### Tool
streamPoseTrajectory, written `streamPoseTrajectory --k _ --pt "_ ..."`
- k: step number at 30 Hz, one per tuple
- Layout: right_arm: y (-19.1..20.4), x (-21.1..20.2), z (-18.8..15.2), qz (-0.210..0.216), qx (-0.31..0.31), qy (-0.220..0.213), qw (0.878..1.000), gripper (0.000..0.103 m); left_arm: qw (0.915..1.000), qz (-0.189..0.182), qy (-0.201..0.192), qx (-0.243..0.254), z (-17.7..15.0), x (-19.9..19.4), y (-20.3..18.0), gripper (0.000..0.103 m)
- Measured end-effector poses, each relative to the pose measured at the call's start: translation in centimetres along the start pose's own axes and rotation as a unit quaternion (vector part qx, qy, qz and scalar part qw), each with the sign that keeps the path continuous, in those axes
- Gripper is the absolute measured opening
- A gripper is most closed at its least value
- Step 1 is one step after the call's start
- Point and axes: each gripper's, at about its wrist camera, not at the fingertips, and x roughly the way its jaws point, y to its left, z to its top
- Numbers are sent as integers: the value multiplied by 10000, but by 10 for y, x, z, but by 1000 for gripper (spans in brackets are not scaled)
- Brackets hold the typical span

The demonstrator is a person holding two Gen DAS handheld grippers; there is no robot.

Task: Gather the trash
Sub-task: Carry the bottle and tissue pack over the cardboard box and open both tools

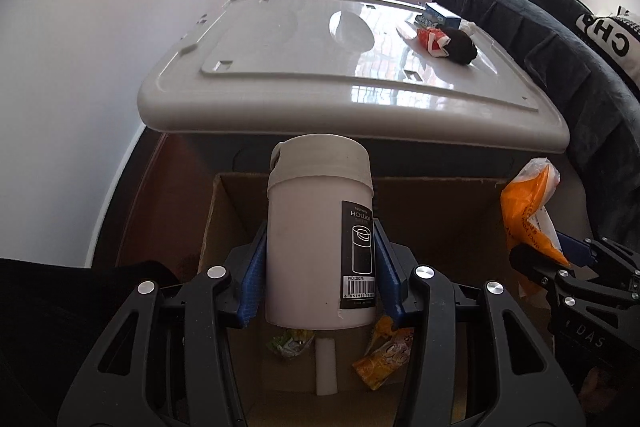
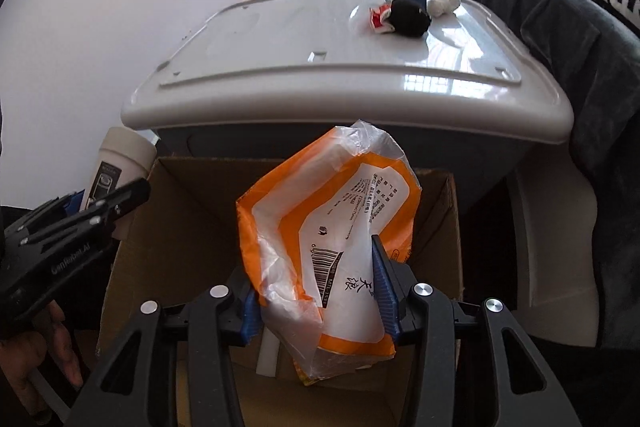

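Trash is in both grippers: left gripper (image 1: 320, 291) clamps an upright white canister (image 1: 320, 239), right gripper (image 2: 320, 291) pinches an orange wrapper (image 2: 332, 227), both directly above the open box (image 2: 180, 227), lower centre.

Both point steeply down, side by side. The left hand-held gripper (image 1: 320, 263) clamps a white tub (image 1: 320, 227); the right hand-held gripper (image 2: 320, 287) pinches an orange wrapper (image 2: 332, 235).

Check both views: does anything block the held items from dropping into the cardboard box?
Nothing visible does. The white canister in the left gripper and the orange wrapper in the right gripper hang above the open cardboard box.
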Motion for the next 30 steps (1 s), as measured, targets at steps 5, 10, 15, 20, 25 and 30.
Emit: streamPoseTrajectory --k 5,10,15,20,25,30 --pt "6 1 0 -111 -96 -93 9998 46 9998 69 -98 131 -7 -2 -4 46" --pt "7 3 -1 -161 -116 -108 9997 49 9998 68 -139 91 -6 -3 -3 46" --pt "7 5 -4 -291 -121 -117 9994 83 9999 29 -84 54 -6 -2 -5 48" --pt "6 4 -4 -359 -117 -164 9992 96 9994 206 -264 15 0 -11 -6 77" --pt "2 1 1 -300 -48 -243 9992 98 9996 82 -278 -72 7 -11 -6 80" --pt "-1 -8 11 -279 -105 -471 9984 98 9990 -26 -453 -56 17 -15 -8 80"
